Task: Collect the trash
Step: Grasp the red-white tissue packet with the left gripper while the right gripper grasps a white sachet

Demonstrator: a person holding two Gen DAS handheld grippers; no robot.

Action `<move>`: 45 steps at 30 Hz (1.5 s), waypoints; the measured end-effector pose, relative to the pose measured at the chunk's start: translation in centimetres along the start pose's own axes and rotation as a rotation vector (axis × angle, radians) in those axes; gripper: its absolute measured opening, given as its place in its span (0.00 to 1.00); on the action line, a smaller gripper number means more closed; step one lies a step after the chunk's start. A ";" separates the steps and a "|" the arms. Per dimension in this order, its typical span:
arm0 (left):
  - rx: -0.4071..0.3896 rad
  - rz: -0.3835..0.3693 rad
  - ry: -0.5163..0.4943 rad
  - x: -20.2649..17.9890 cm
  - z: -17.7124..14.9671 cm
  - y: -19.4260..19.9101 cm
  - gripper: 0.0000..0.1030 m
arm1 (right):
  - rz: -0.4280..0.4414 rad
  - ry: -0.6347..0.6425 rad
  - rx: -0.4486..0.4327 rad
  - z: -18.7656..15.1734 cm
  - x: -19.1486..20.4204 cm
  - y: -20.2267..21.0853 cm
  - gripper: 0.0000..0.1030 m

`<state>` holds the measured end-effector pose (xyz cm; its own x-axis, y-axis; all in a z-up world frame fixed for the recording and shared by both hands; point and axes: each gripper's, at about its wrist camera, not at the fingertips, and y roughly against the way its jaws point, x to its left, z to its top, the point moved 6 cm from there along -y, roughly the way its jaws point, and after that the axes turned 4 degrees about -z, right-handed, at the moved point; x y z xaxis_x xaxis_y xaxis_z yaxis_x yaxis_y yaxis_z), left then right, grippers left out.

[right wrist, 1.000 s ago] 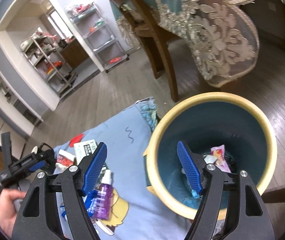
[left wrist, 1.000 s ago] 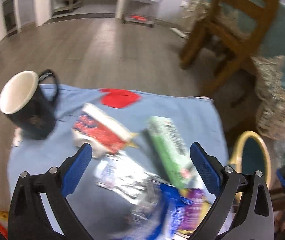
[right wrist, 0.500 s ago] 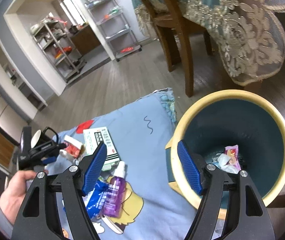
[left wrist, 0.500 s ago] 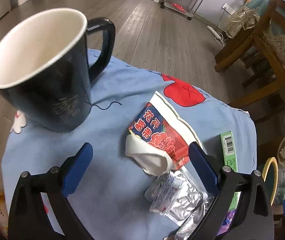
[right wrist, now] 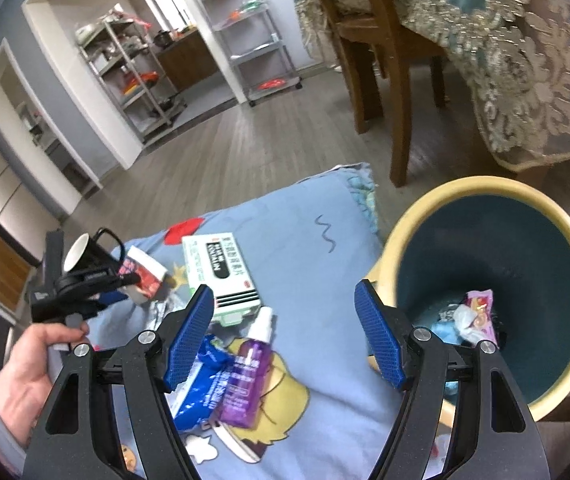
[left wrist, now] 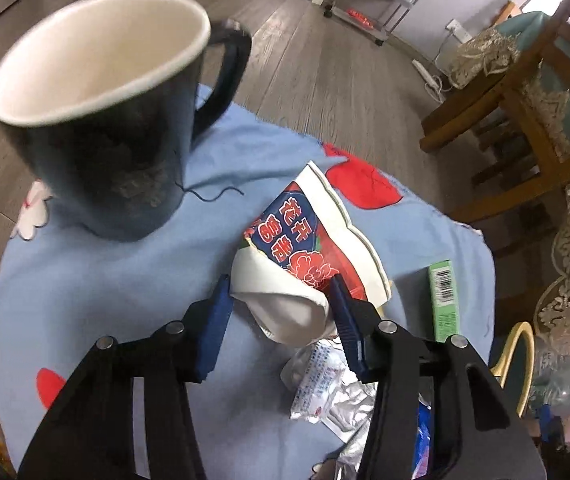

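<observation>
A blue printed cloth point(right wrist: 309, 248) covers the low surface that carries everything, and a wooden chair point(right wrist: 381, 40) with a lace-trimmed cover stands on the floor beyond its far edge. Just off the cloth's right edge sits the yellow-rimmed bin point(right wrist: 489, 188), its dark teal inside already holding a pink wrapper point(right wrist: 479, 312) and other crumpled scraps at the bottom. Near the cloth's far left corner stands a black mug point(left wrist: 101, 120) with a white inside, upright, handle turned away. A white and green box point(right wrist: 221, 272) lies flat toward the middle of the cloth. The red and blue snack bag point(left wrist: 313, 256), white at its torn end, lies between the mug and the box; the left gripper point(left wrist: 281, 300) has its 2 blue pads drawn in narrow on either side of that white crumpled end, touching or all but touching it, with the bag lying on the cloth. Silver foil wrappers point(left wrist: 325, 380) lie just nearer than the bag, under the left gripper's right finger. Near the cloth's near edge a blue packet point(right wrist: 201, 380) and a purple spray bottle point(right wrist: 249, 364) lie side by side, touching. The right gripper point(right wrist: 285, 340) hangs above them with its jaws wide and nothing between them, its right finger over the bin's rim.
</observation>
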<state>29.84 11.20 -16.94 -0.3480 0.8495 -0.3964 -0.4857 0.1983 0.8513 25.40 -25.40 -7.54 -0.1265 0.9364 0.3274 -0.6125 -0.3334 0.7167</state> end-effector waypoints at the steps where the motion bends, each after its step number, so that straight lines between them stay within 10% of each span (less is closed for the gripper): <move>1: -0.010 -0.007 -0.004 -0.1 0.2 0.6 0.47 | 0.003 0.006 0.005 -0.1 0.4 -0.2 0.71; 19: -0.198 -0.139 -0.087 -0.6 -1.8 16.8 0.47 | 0.131 0.346 0.161 -5.3 16.9 -7.3 0.69; 36: -0.233 -0.193 0.028 1.4 0.0 15.9 0.47 | -0.057 0.561 0.308 -8.2 22.1 -16.7 0.41; 45: -0.236 -0.183 0.027 1.5 -0.2 15.8 0.47 | 0.028 0.551 0.286 -8.6 22.7 -14.8 0.31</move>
<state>21.52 15.51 -4.14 -0.2567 0.7965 -0.5475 -0.7145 0.2250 0.6624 24.88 1.69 -15.98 -0.5703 0.8206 0.0366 -0.3799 -0.3030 0.8740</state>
